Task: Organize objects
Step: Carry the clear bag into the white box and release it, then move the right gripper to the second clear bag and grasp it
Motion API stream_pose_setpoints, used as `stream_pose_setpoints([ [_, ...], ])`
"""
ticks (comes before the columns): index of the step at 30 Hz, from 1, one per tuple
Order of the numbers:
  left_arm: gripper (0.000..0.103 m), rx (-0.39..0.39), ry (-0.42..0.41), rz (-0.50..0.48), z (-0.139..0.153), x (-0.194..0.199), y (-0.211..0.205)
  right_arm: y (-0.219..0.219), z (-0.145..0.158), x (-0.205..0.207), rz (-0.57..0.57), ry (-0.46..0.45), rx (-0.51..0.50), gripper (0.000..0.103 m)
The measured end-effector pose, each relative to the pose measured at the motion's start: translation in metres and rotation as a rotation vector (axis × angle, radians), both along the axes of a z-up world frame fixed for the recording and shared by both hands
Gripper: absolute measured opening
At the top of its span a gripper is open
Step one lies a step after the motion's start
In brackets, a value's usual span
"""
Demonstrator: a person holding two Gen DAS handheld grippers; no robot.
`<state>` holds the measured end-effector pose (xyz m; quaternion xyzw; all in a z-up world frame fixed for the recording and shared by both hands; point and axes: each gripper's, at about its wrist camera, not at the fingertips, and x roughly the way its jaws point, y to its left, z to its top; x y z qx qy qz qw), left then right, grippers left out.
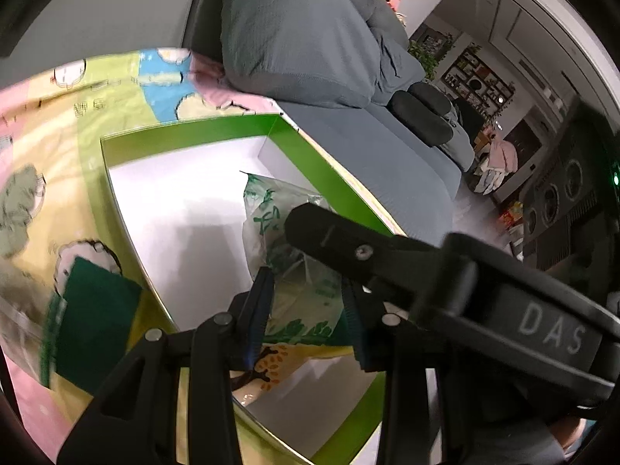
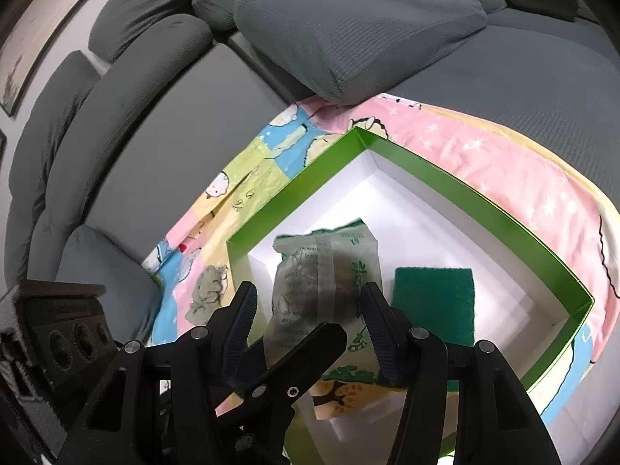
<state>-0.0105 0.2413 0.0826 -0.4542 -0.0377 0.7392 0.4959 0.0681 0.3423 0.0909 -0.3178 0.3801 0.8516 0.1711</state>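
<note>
Both tools over the green box (image 2: 445, 178), left tool (image 1: 306, 302) pinching the printed packet (image 1: 298, 283), right tool (image 2: 314, 329) spread around it, green pad (image 2: 434, 302) alongside.

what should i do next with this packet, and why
Probably lower the packet a little further, until it rests on the white floor of the green box. It sits between the fingers of the left gripper, which look pinched on it, and the right gripper straddles it. It already hangs inside the box walls and seems still off the floor.
</note>
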Motion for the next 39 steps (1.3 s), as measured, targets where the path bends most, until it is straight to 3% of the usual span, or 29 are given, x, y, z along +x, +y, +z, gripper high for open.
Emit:
stream_pose_setpoints([
  [7,0.036,0.002,-0.061,0.012,0.001,-0.003,-0.009,0.003,-0.003,0.001,-0.014,-0.015,-0.008,0.059],
  [12,0.058,0.052,-0.044,0.044,0.022,-0.004,-0.034,-0.001,0.007,0.007,-0.031,0.029,0.004,0.059],
  [14,0.074,0.071,-0.032,0.064,0.03,-0.005,-0.047,-0.003,0.013,0.008,-0.025,0.063,0.007,0.059],
  [15,0.075,0.084,-0.022,0.074,0.034,-0.005,-0.054,-0.004,0.016,0.009,-0.022,0.074,0.013,0.059],
  [18,0.079,0.094,0.01,0.136,0.044,-0.009,-0.083,-0.011,0.023,0.006,0.015,0.108,0.017,0.061],
  [22,0.079,0.054,0.05,0.299,0.047,-0.021,-0.131,-0.024,0.029,-0.008,0.083,0.143,0.007,0.067],
  [25,0.082,0.028,0.047,0.421,0.039,-0.031,-0.174,-0.041,0.032,-0.026,0.149,0.148,0.013,0.068],
  [28,0.082,0.005,-0.012,0.523,0.016,-0.039,-0.215,-0.062,0.034,-0.049,0.216,0.137,0.03,0.068],
  [30,0.082,0.001,-0.052,0.554,0.001,-0.044,-0.232,-0.079,0.033,-0.067,0.269,0.121,0.04,0.072],
  [32,0.082,0.0,-0.104,0.594,-0.018,-0.046,-0.25,-0.097,0.027,-0.087,0.337,0.096,0.05,0.082],
  [35,0.082,-0.026,-0.166,0.641,-0.037,-0.055,-0.265,-0.121,0.013,-0.117,0.42,0.039,0.063,0.082],
  [39,0.082,-0.006,-0.181,0.651,-0.038,-0.056,-0.267,-0.137,-0.008,-0.144,0.446,-0.024,0.091,0.082],
])
